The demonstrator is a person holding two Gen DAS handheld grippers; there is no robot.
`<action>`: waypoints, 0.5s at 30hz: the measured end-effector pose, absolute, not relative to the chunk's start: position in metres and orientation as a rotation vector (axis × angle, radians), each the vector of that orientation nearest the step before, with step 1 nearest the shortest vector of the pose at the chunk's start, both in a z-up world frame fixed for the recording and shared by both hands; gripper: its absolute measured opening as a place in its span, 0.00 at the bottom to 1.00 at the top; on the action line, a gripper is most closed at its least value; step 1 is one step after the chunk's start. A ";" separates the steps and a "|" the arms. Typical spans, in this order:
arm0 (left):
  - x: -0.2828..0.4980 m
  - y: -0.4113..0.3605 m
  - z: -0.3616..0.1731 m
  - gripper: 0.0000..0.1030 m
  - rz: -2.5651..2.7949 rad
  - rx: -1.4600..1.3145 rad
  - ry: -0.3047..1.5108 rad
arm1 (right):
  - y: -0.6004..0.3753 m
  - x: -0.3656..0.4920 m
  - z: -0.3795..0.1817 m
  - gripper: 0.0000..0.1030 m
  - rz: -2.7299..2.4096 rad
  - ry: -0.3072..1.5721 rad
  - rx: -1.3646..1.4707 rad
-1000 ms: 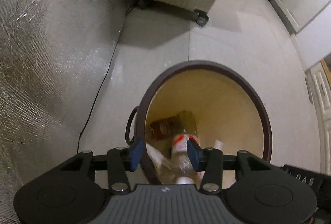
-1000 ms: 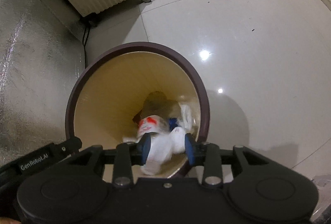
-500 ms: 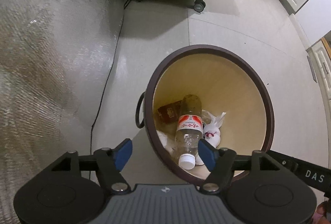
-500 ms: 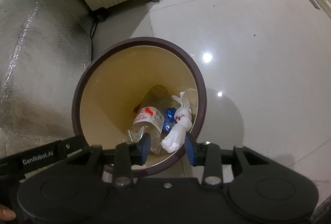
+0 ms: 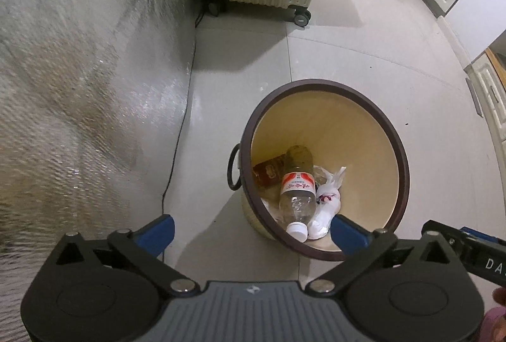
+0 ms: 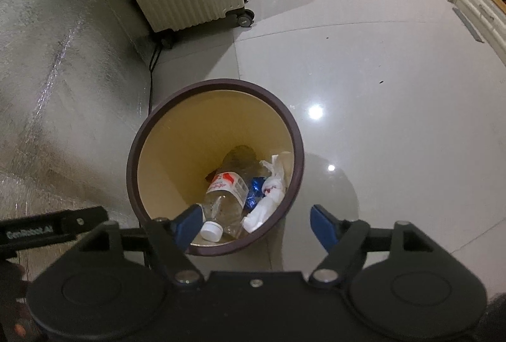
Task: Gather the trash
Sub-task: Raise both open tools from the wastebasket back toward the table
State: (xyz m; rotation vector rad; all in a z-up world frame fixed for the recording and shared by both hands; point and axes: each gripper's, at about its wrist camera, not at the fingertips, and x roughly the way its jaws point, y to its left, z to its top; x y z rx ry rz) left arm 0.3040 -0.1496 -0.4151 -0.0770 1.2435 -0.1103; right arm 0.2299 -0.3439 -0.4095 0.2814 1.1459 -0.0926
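Left wrist view: your left gripper hangs spread and empty, jaws just opening, above the bin. Your right gripper too; the bottle lies inside.

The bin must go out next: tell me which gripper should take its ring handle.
Probably left: the ring handle juts from the bin toward the left gripper, whose empty jaws have just been opening; the right view hides it.

Bin: round, dark brown rim, cream inside, upright on floor; ring handle at 9 o'clock, seen from left wrist.
Bottle: clear plastic, red/white label, white cap; laid inside bin, cap twd 6 o'clock.
White wad: crumpled, touching bottle at 3 o'clock.
Brown wrapper: under bottle, 10 o'clock.
Blue wrapper: betw. bottle & wad.
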 end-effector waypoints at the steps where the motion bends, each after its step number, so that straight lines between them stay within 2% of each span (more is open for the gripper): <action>1: 0.303 -0.148 -0.412 1.00 -0.111 -0.073 1.242 | -0.344 0.228 -0.407 0.75 -0.097 1.146 0.280; 4: 0.297 -0.146 -0.403 1.00 -0.117 -0.059 1.231 | -0.347 0.221 -0.399 0.82 -0.110 1.140 0.275; 8: 0.290 -0.145 -0.392 1.00 -0.122 -0.041 1.213 | -0.350 0.210 -0.389 0.86 -0.125 1.129 0.248; 10: 0.285 -0.144 -0.386 1.00 -0.122 -0.033 1.201 | -0.352 0.204 -0.383 0.96 -0.139 1.121 0.236; 15: 0.269 -0.144 -0.369 1.00 -0.141 -0.020 1.178 | -0.356 0.190 -0.366 0.99 -0.160 1.100 0.215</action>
